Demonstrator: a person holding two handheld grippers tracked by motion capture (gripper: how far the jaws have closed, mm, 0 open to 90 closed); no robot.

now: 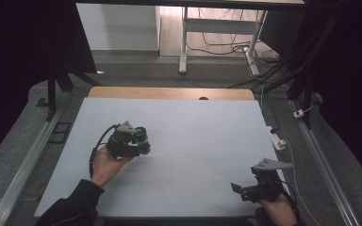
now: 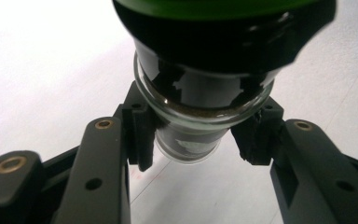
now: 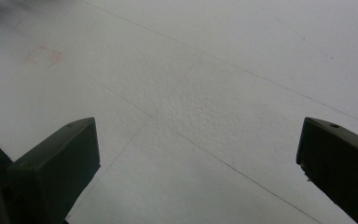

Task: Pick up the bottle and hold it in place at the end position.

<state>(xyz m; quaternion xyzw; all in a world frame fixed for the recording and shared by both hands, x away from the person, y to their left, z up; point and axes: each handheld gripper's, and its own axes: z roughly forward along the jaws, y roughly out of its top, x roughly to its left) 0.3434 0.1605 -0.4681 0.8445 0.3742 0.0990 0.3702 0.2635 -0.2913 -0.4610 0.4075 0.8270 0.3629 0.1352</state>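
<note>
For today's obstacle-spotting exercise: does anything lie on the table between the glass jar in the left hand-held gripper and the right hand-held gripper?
Nothing visible does. The white table is bare between the glass jar, clamped in the left hand-held gripper, and the open right hand-held gripper.

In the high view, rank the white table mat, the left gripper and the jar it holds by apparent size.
1. White table mat
2. Left gripper
3. Jar, partly hidden by the fingers, so this rank is less sure.

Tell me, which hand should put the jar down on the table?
Left, I think. The left gripper already clamps the glass jar with the green lid. The right gripper is open over the white table.
</note>
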